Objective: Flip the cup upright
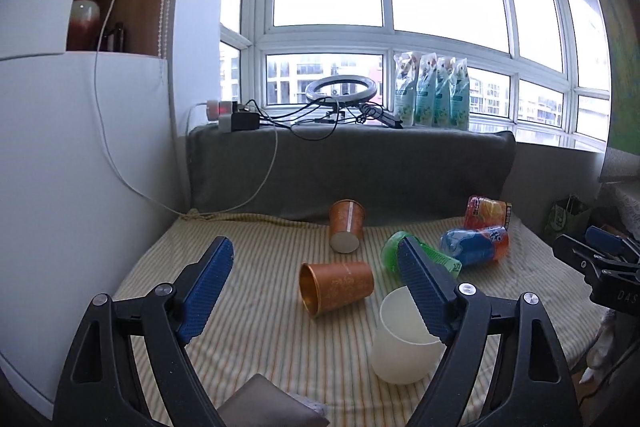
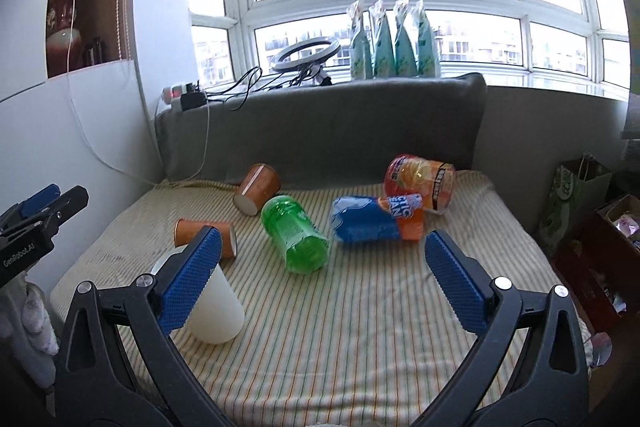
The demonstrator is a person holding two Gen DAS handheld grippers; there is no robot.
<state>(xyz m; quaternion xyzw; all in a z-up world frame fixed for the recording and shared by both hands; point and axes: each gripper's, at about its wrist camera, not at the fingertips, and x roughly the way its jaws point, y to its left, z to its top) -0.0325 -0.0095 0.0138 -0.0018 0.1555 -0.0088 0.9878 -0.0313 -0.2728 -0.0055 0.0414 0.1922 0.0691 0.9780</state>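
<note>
On the striped cream bedspread (image 2: 360, 327), a translucent white plastic cup (image 1: 404, 341) is standing mouth-up at the near edge, while five others are lying on their sides: a copper-coloured metallic cup (image 1: 336, 287) with its mouth facing the left gripper, a second copper cup with a pale stripe (image 1: 346, 225) near the grey padded backrest (image 1: 352, 171), a green transparent cup (image 2: 296, 235), a blue-and-orange printed cup (image 2: 376, 219) and an orange-and-red printed cup (image 2: 424, 183).

The left gripper (image 1: 316, 267) is hovering over the bedspread with its jaws spread wide and nothing between them; the near copper-coloured cup is sitting framed in the gap. The right gripper (image 2: 324, 259) is likewise gaping and empty, with the green cup lying ahead of it between its fingers.

The step in hand appears to be the approach to a fallen cup, most likely the near copper one for the left gripper. The next move probably calls for lowering the fingers astride the cup's wall, closing gently so the thin wall is not crushed, then rotating the wrist to bring the mouth upward and setting the base down flat on the soft, yielding cloth.
</note>
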